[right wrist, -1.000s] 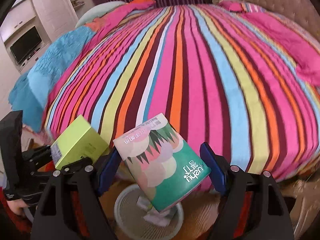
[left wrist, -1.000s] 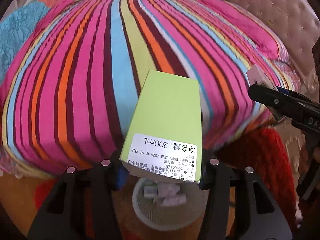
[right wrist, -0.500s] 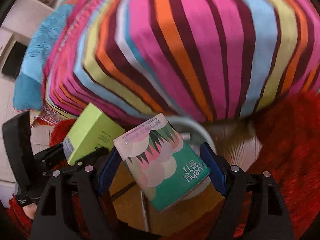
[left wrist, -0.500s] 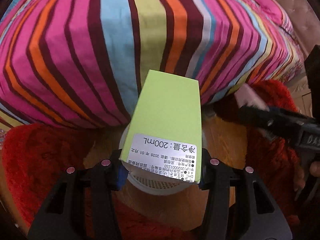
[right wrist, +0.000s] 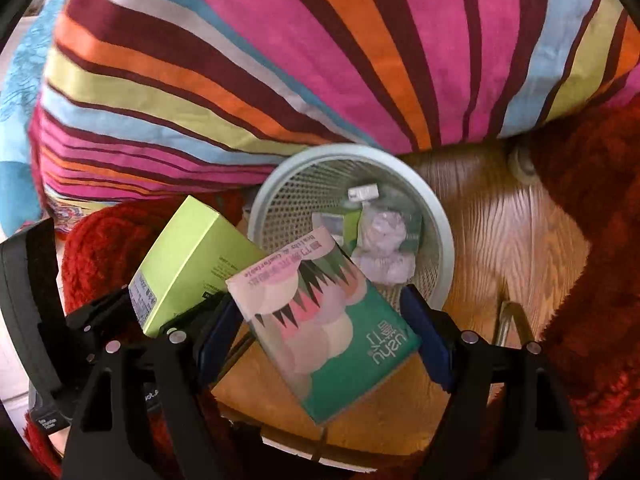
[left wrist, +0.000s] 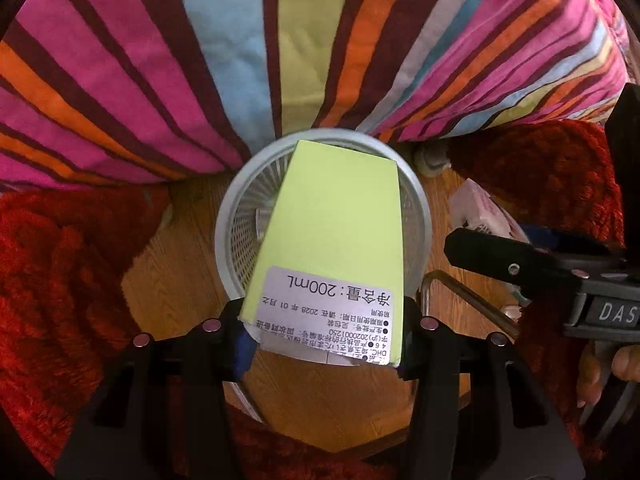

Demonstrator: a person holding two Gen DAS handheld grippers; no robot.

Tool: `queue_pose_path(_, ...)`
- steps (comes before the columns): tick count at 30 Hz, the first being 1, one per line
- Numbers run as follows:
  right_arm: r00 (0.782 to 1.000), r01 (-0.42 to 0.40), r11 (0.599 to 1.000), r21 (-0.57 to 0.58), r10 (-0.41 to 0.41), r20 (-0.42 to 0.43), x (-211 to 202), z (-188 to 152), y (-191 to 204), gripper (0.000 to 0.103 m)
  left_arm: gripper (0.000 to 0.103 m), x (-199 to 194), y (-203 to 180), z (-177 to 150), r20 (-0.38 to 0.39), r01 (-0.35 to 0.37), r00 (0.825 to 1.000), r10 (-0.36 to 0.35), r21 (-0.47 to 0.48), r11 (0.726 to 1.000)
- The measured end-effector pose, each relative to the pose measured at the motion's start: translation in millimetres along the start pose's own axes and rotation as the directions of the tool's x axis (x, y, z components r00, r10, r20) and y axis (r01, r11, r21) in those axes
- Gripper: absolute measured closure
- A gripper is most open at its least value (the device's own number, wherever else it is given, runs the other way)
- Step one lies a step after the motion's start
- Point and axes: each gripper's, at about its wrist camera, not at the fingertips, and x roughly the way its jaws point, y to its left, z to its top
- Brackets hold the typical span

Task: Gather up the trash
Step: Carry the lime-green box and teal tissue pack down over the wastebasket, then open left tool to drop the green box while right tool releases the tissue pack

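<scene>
My left gripper (left wrist: 324,332) is shut on a lime-green box (left wrist: 336,232) with a white label, held above the white mesh trash basket (left wrist: 236,208). My right gripper (right wrist: 320,328) is shut on a green and pink tissue pack (right wrist: 328,328), held over the near edge of the same basket (right wrist: 440,220). The basket holds crumpled tissues (right wrist: 384,252) and small wrappers. The green box also shows at the left of the right wrist view (right wrist: 192,264). The right gripper with its tissue pack (left wrist: 480,208) shows at the right of the left wrist view.
The basket stands on a wooden floor (right wrist: 500,240) beside the bed with a striped cover (left wrist: 240,40). Red shaggy rugs (left wrist: 60,280) lie on both sides of the floor strip. A metal rod (left wrist: 460,296) lies by the basket.
Both grippers have tilted down and moved closer to the basket. The basket now fills the middle of both views, and the boxes hang over it.
</scene>
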Motion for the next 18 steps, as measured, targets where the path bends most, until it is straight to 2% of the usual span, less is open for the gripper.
queue_pose_path(6,0.998,0.020,0.994,0.111,-0.014,-0.057,31.5,11.9,-12.4,0.028,0.052,26.7,3.6,5.9,-0.101,-0.008,0.995,0.004,-0.045,0.999)
queue_pose_path(18,0.990,0.051,0.983,0.176,-0.026,-0.141,60.9,18.4,-21.3,0.028,0.052,46.6,4.1,10.3,-0.183,-0.024,0.983,0.013,-0.055,0.998)
